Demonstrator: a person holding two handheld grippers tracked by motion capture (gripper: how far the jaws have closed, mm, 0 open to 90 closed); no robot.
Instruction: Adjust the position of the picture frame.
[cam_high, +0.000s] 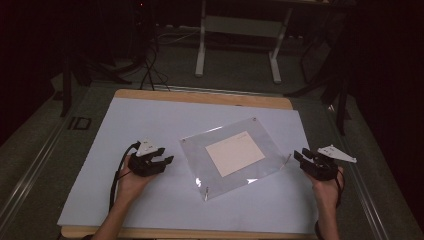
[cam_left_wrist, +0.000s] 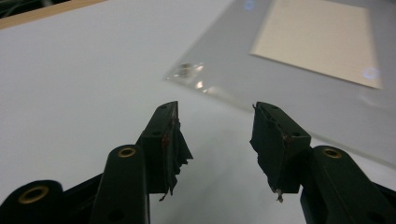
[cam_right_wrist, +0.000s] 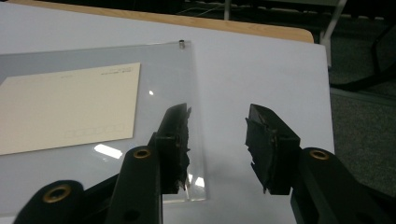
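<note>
Clear panel lies between left tool and right tool.

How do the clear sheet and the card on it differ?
The sheet is transparent and glossy, catching glare; the card is opaque, matte cream. The sheet is larger, with small studs at its corners; the card covers just its middle and has none. Both are flat rectangles, turned the same way on the table.
</note>
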